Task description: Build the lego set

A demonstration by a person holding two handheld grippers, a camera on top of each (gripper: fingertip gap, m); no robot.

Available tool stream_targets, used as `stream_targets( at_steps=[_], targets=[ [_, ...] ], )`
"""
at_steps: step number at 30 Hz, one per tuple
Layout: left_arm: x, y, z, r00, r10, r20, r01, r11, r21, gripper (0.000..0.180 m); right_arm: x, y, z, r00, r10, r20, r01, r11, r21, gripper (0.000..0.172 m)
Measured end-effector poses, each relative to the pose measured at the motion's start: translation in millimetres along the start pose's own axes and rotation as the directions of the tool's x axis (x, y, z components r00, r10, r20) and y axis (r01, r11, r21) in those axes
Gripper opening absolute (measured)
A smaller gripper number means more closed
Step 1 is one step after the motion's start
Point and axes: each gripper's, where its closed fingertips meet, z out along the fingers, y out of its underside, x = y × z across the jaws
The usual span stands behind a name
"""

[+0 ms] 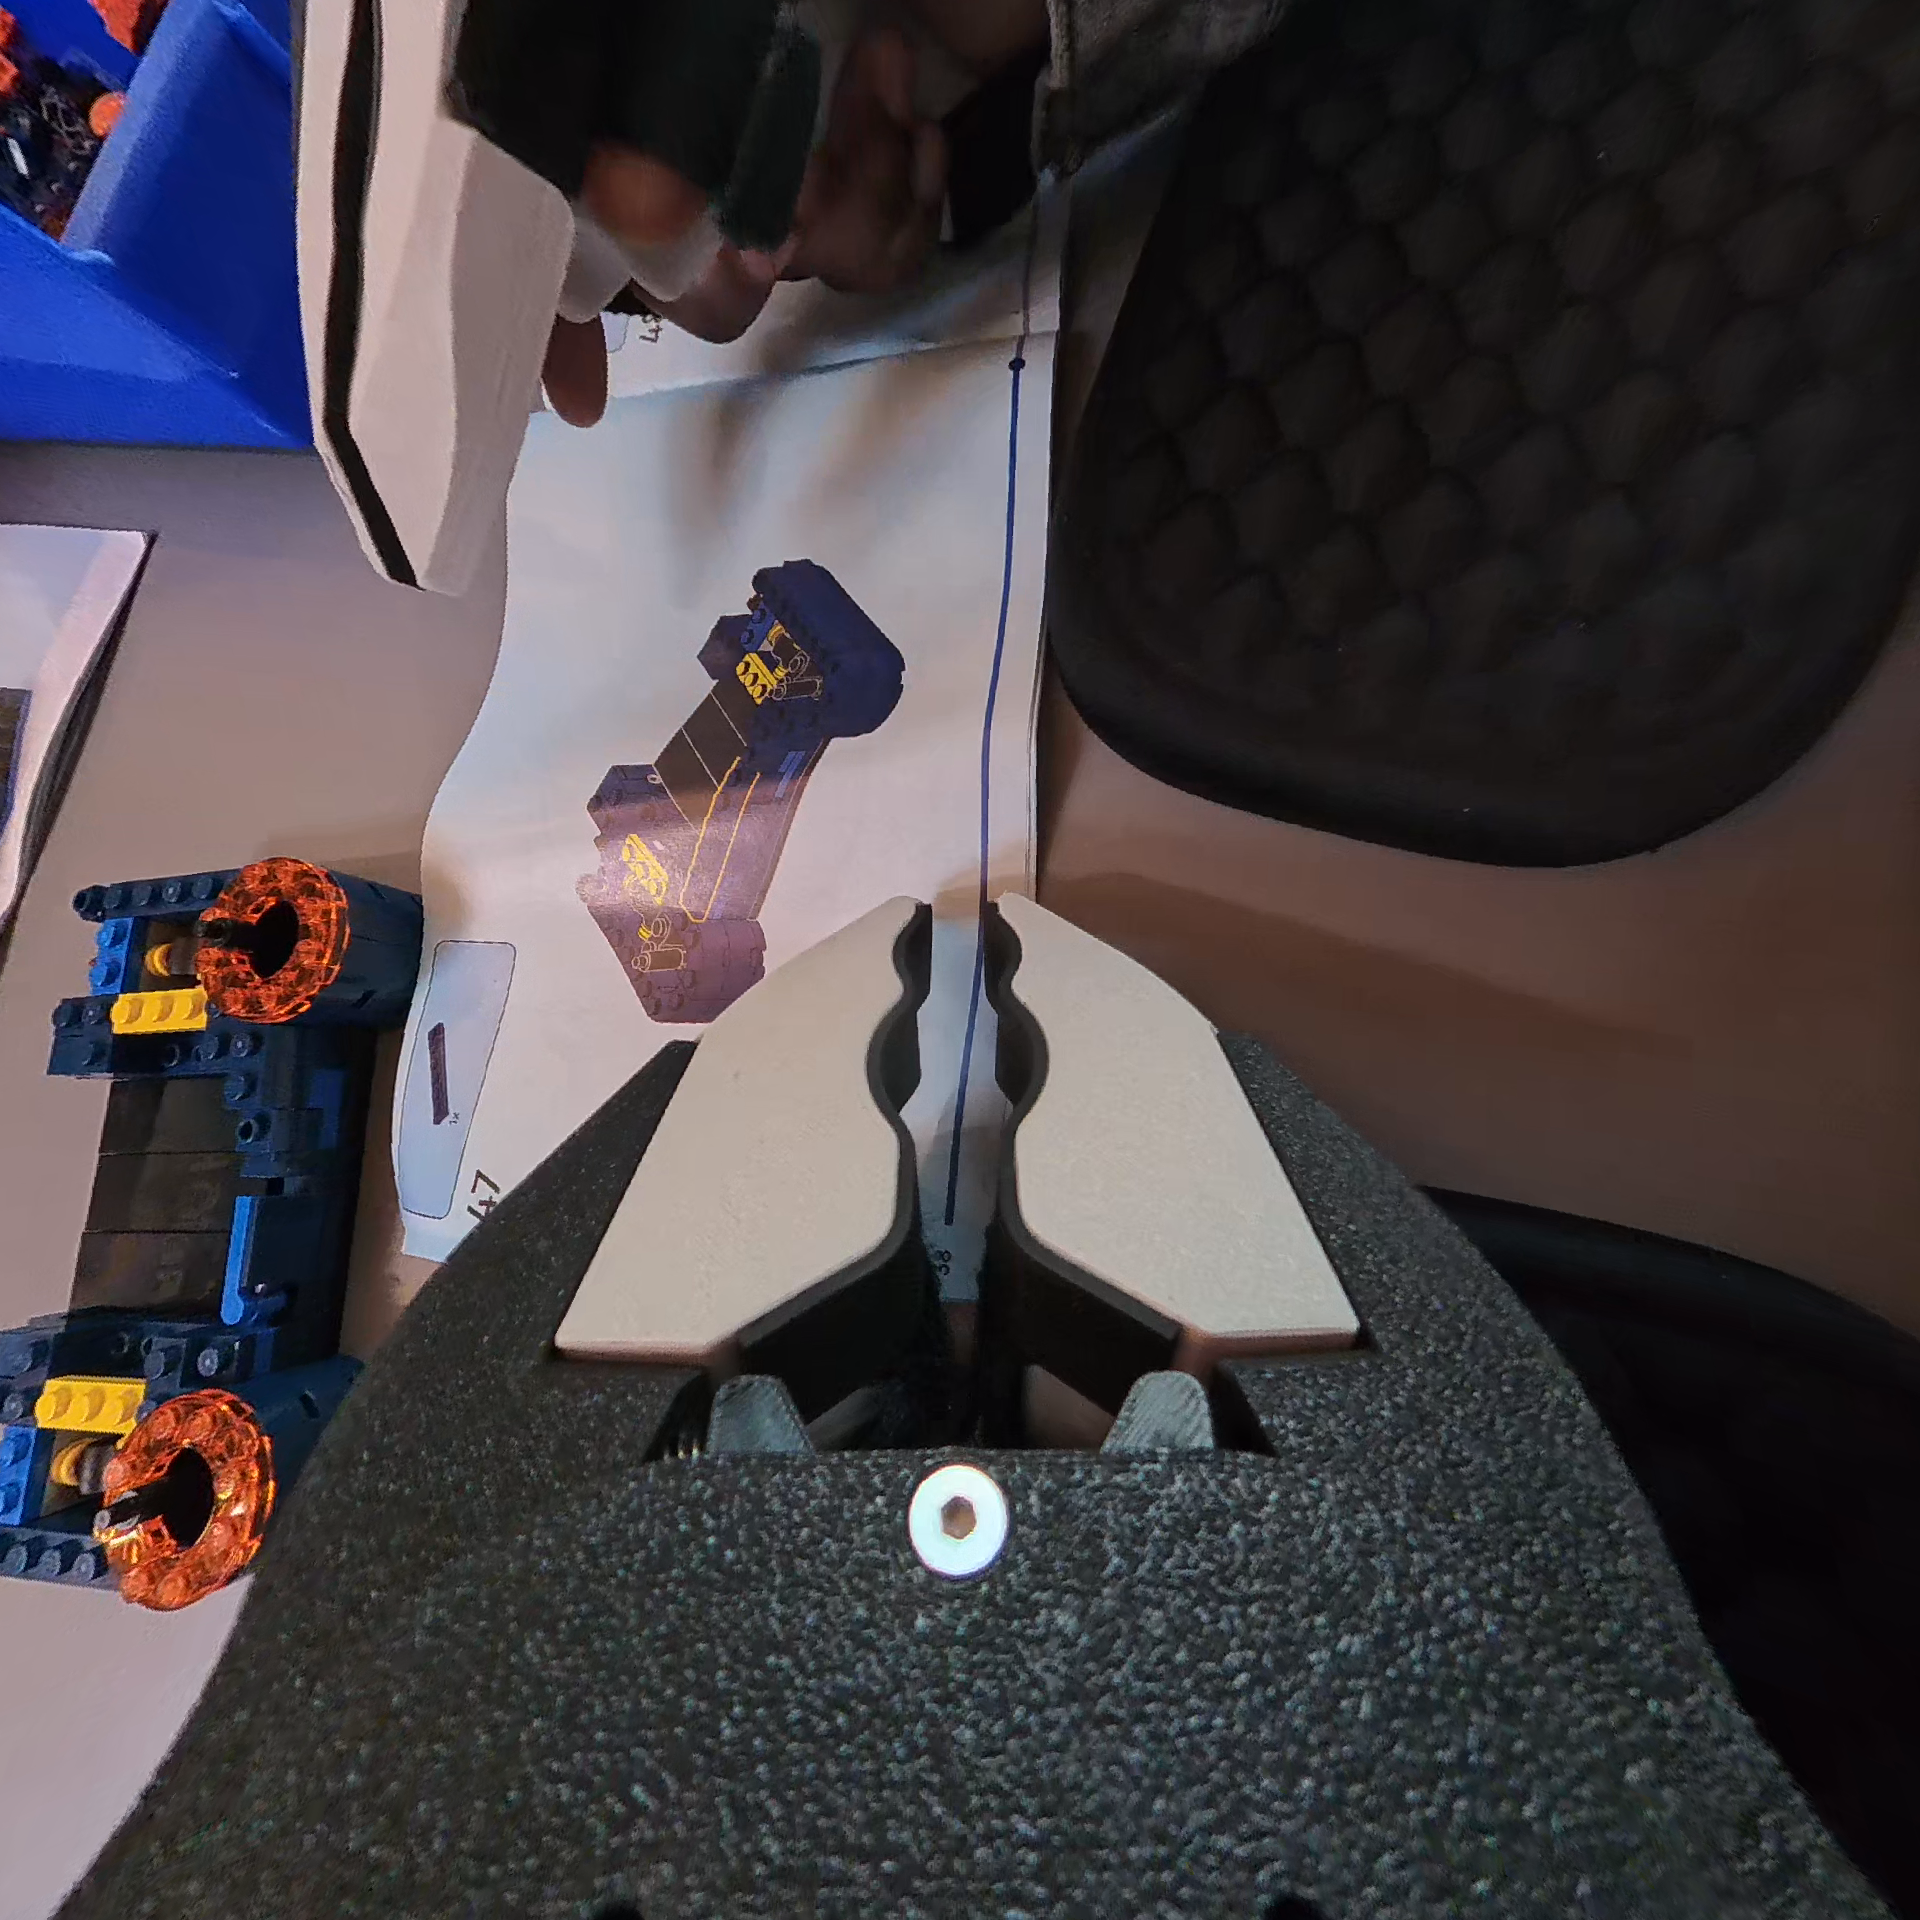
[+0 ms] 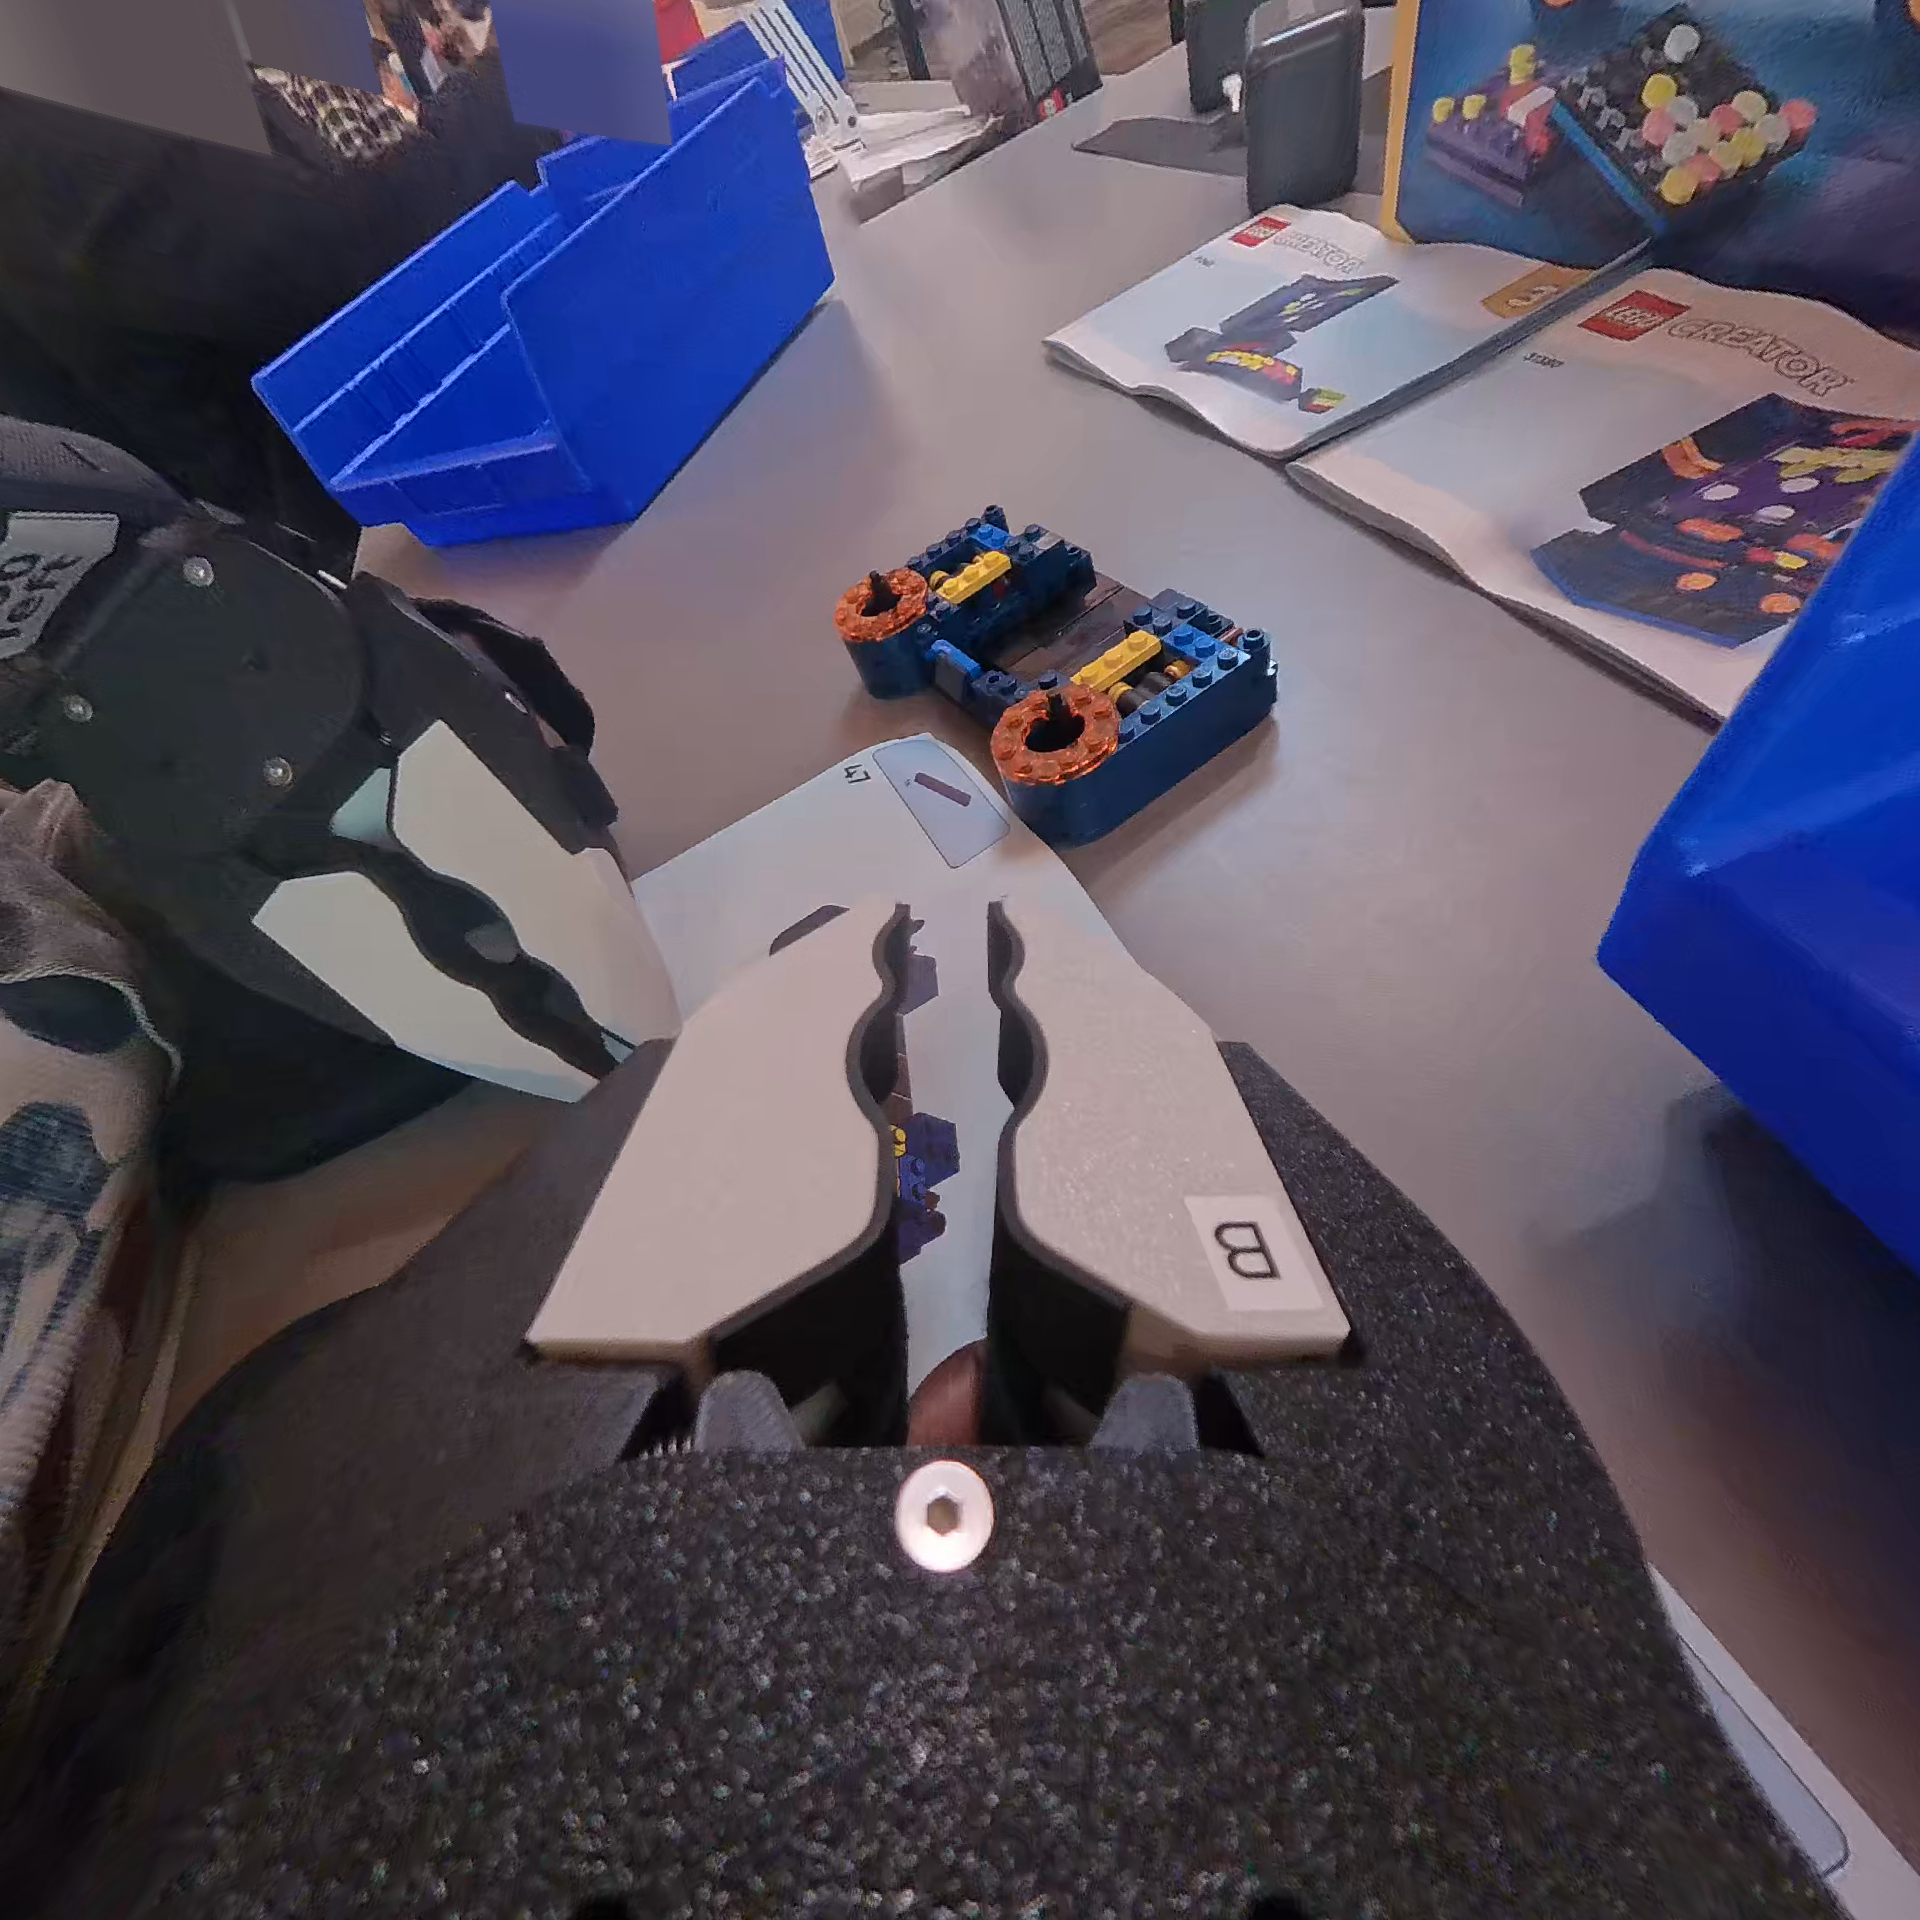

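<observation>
My left gripper (image 1: 958,909) hovers over the right edge of an open instruction booklet page (image 1: 727,499). Its jaws stand a narrow gap apart, and the printed page shows flat between them with nothing gripped. My right gripper (image 2: 945,909) hovers over the same page (image 2: 831,842), also slightly open with the page's picture showing through the gap. One of its fingers (image 1: 447,343) shows in the left wrist view, with a hand behind it. The left gripper (image 2: 608,1049) shows to the left in the right wrist view. A dark blue brick model (image 2: 1060,655) with two orange rings lies just beyond the page and also shows in the left wrist view (image 1: 208,1143).
A blue bin (image 2: 582,343) stands at the back left and another (image 2: 1808,935) at the right. Two more booklets (image 2: 1299,322) (image 2: 1662,478) and a printed box (image 2: 1610,114) lie at the back right. A black mesh chair seat (image 1: 1507,416) is off the table's edge. Spacing between my two grippers at the tips: around 10 cm.
</observation>
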Motion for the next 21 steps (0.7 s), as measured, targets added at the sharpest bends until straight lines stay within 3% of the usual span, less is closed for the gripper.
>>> stream_targets(
  at_steps=[21],
  targets=[
    [0.1, 0.1, 0.0, 1.0, 0.0, -0.003, 0.0, 1.0, 0.002, 0.009, -1.1, 2.2, 1.9, 1.0, -0.011, 0.002, 0.011, 1.0, -0.02, 0.007]
  ],
)
